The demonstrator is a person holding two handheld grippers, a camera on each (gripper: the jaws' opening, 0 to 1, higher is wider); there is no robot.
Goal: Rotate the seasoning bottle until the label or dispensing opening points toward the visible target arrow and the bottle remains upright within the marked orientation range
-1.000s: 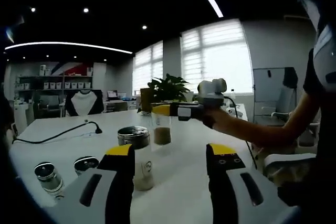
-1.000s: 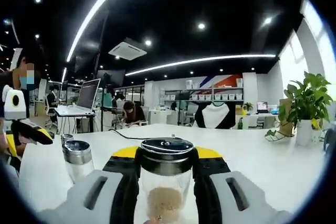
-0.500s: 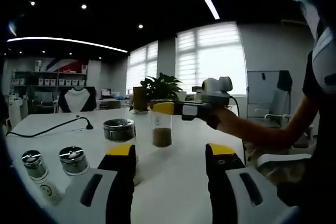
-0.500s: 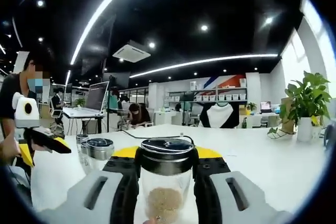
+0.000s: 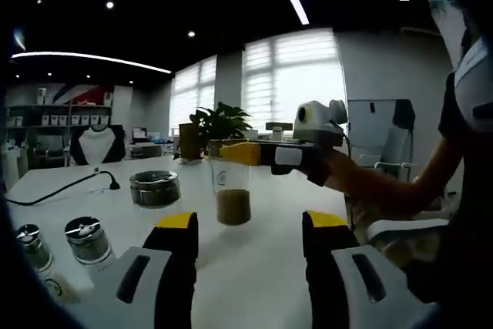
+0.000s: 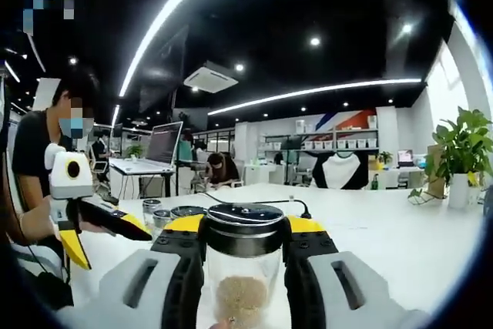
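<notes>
The seasoning bottle (image 6: 241, 267) is clear glass with a dark metal lid and brown powder in its bottom. My right gripper (image 6: 244, 226) is shut on it just below the lid, and the bottle stands upright. In the left gripper view the same bottle (image 5: 232, 198) sits over the white table (image 5: 262, 267), with the right gripper (image 5: 233, 155) reaching in from the right and clamping its top. My left gripper (image 5: 251, 225) is open in front of it with nothing between its fingers. It also appears at the left of the right gripper view as the left gripper (image 6: 108, 246).
A wider jar with a metal lid (image 5: 154, 189) and two small shakers (image 5: 87, 238) (image 5: 31, 246) stand on the table's left part. A black cable (image 5: 65, 187) runs behind them. A potted plant (image 5: 213, 124) is at the far edge. A seated person (image 6: 46, 152) is at the left.
The right gripper's view has swung with the bottle still held, and the left gripper now sits further into it. In the left gripper view the jars have slid left and the held bottle looks nearer.
</notes>
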